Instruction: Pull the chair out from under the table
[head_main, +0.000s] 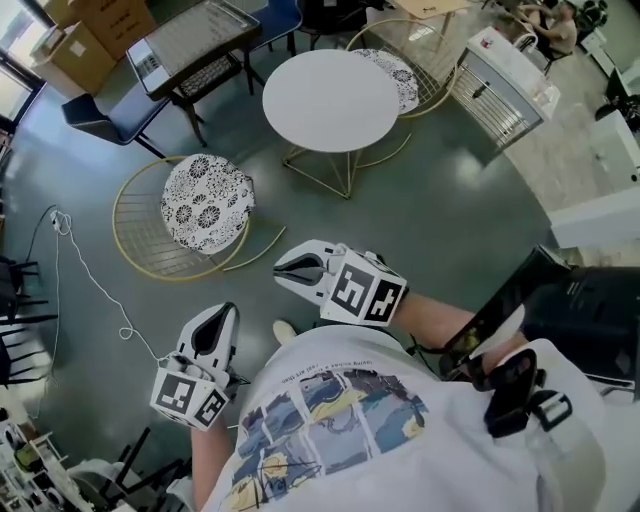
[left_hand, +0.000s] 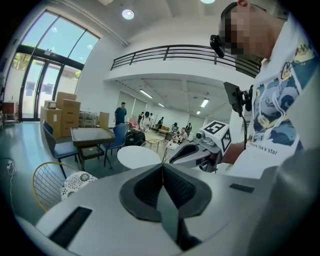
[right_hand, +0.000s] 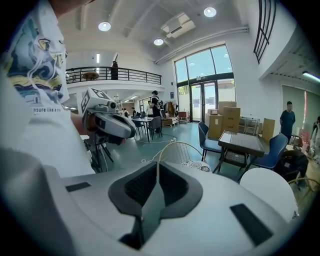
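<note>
The chair (head_main: 205, 205) has a gold wire frame and a black-and-white floral cushion. It stands on the grey floor left of the round white table (head_main: 330, 100), apart from it. A second wire chair (head_main: 395, 75) sits at the table's far side. Both grippers hang close to the person's body, short of the chair. My left gripper (head_main: 212, 330) is shut and empty. My right gripper (head_main: 290, 268) is shut with nothing in it. In the left gripper view, the chair (left_hand: 75, 182) and table (left_hand: 137, 156) lie beyond the jaws. In the right gripper view, the chair (right_hand: 192, 160) lies beyond the jaws.
A dark square table (head_main: 195, 40) with blue chairs and cardboard boxes (head_main: 90, 35) stand at the far left. A white cable (head_main: 90, 280) trails over the floor on the left. A white cabinet (head_main: 500, 75) is at the far right, and dark furniture (head_main: 590, 310) is close on the right.
</note>
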